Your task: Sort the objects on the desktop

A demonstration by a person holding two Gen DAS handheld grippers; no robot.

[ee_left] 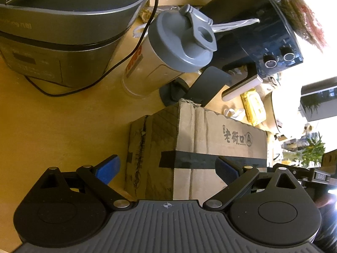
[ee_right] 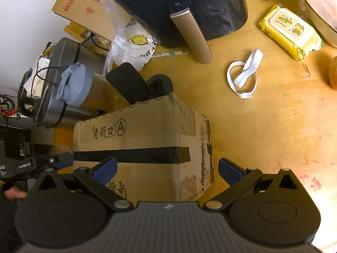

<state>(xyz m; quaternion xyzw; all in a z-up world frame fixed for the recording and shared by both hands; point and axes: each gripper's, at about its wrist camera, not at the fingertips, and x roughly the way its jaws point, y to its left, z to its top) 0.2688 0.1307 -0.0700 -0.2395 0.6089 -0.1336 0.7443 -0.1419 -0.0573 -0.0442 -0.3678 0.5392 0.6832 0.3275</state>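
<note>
A cardboard box (ee_left: 210, 139) sealed with black tape stands on the wooden desk; it also shows in the right wrist view (ee_right: 143, 135). My left gripper (ee_left: 167, 168) is open, its blue pads astride the box's left corner. My right gripper (ee_right: 167, 169) is open, its pads astride the box's right corner. Neither pad clearly touches the box. A shaker bottle (ee_left: 168, 52) with a grey lid stands behind the box; it shows too in the right wrist view (ee_right: 80, 86). A white elastic band (ee_right: 244, 73) and a yellow wipes pack (ee_right: 290, 31) lie on the desk to the right.
A grey cooker (ee_left: 59, 42) with a black cable sits at the left. A dark air fryer (ee_right: 189, 10) stands behind the box, its handle pointing forward. A black stand (ee_right: 134, 84) and a plastic bag (ee_right: 130, 48) crowd the back. An orange object (ee_right: 332, 73) sits at the right edge.
</note>
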